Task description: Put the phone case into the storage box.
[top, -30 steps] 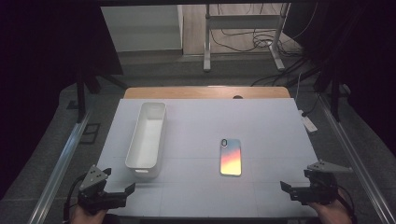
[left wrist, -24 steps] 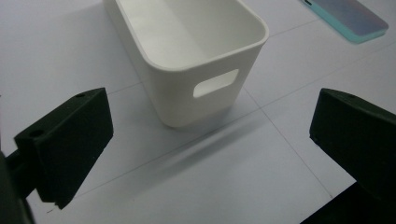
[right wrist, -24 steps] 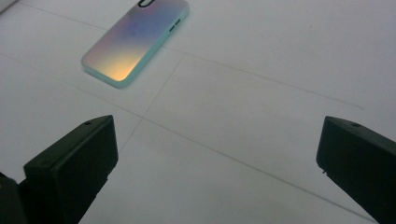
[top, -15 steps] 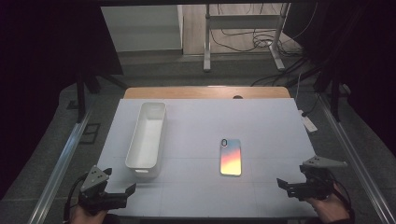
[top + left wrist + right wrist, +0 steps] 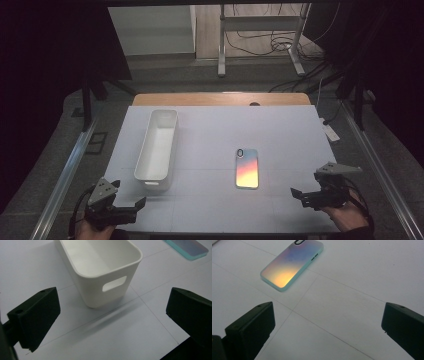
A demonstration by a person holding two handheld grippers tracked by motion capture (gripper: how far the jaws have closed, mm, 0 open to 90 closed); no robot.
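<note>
Now: right gripper [image 5: 307,195] jaws wide apart, holding nothing, low at table's near right | phone [image 5: 247,168] face down, just ahead | left gripper [image 5: 131,206] likewise spread, empty, near left | white bin [image 5: 157,145] just beyond it.

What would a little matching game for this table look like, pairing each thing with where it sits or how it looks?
Things:
1. white bin
2. phone case
3. left gripper
4. right gripper

Descriptions:
A. open, at the table's near right corner
B. lies flat, shimmering orange and blue
C. long, empty, left of centre
D. open, at the table's near left corner

Pairs: 1-C, 2-B, 3-D, 4-A
</note>
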